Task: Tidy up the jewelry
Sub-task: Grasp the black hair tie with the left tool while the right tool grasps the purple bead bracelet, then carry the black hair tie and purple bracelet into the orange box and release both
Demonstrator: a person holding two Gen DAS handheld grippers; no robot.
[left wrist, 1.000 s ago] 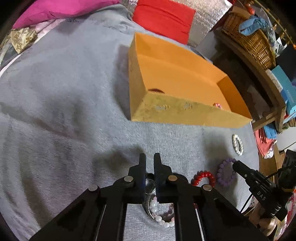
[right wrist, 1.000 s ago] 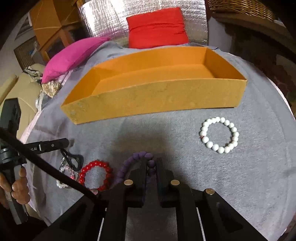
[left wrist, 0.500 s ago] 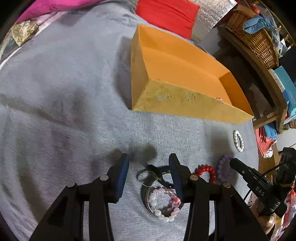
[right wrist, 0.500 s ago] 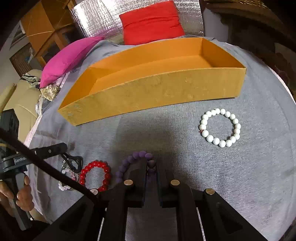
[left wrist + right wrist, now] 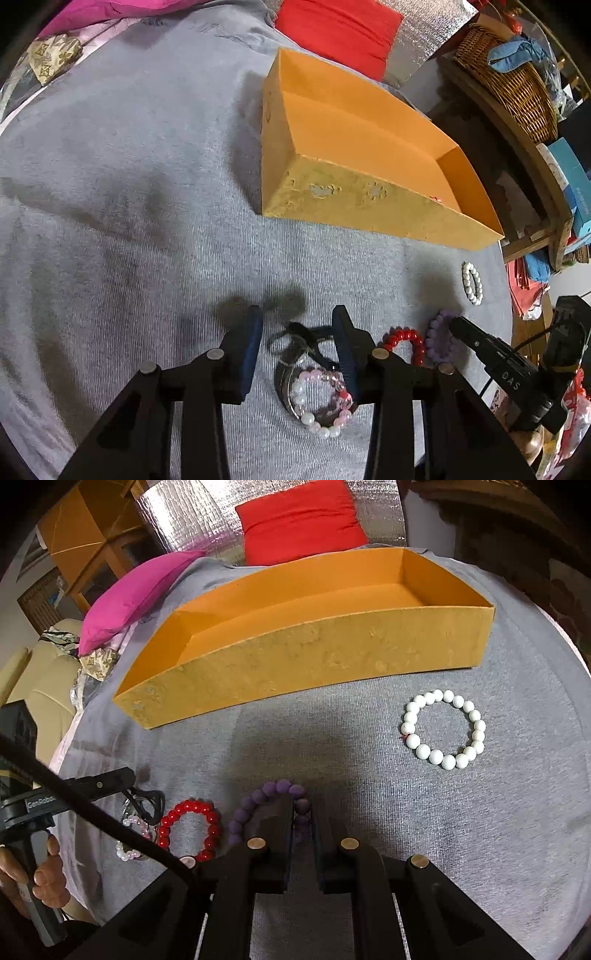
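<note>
Purple beads sit pinched between my right gripper (image 5: 303, 812) fingers: jaws nearly closed on the near arc of the purple bead bracelet (image 5: 258, 805), which lies on the grey cloth (image 5: 369, 812) just in front of the orange box (image 5: 295, 657). My guess is it's light, floppy and elastic-strung, so it should dangle and swing; gripping across a bead or two seems safest, since round beads can roll out. My left gripper (image 5: 297, 332) stands wide open, holding nothing, straddling a tangle of black cord (image 5: 299, 334) with a pink-and-white bead bracelet (image 5: 321, 402) just behind. Red bead bracelet (image 5: 190, 829) lies beside the purple one; white bead bracelet (image 5: 445, 729) is well apart.
</note>
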